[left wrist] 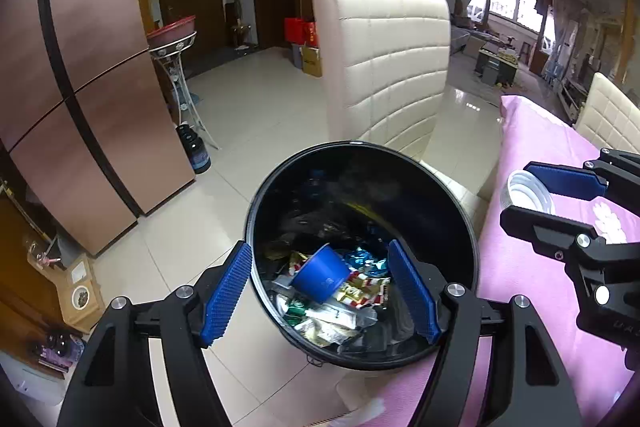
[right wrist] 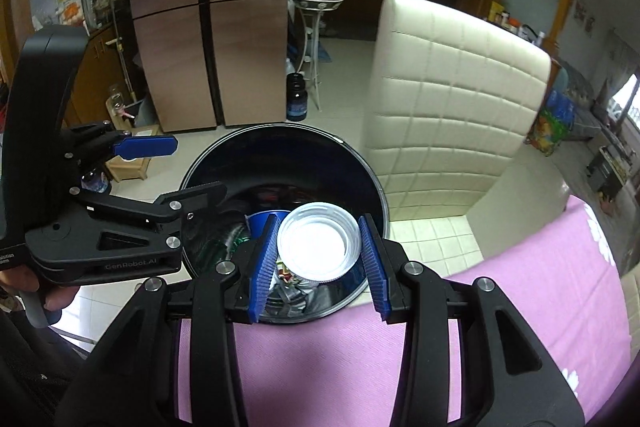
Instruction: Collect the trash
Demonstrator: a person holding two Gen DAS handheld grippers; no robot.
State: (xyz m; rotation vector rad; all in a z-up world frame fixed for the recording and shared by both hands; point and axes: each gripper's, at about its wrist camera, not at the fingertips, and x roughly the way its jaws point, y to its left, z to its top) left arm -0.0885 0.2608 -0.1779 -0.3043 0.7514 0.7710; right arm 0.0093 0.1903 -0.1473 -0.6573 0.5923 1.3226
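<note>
A round black trash bin (left wrist: 424, 195) stands on the floor against the pink table edge. Inside it a blue cup (left wrist: 320, 277) lies tipped on several snack wrappers (left wrist: 360, 291). My left gripper (left wrist: 320, 247) hangs open above the bin's mouth with nothing between its pads. My right gripper (right wrist: 320, 227) is shut on a clear plastic cup (right wrist: 316, 247), its mouth facing the camera, held just over the bin's near rim (right wrist: 280, 129). In the left wrist view the right gripper (left wrist: 520, 191) and its clear cup (left wrist: 530, 195) sit at the right, above the tablecloth.
A pink cloth covers the table (right wrist: 500, 307) at the near side. A cream padded chair (left wrist: 384, 67) stands just behind the bin. A copper fridge (left wrist: 100, 87), a wire plant stand (left wrist: 172, 47) and a dark bottle (left wrist: 196, 151) are on the tiled floor at left.
</note>
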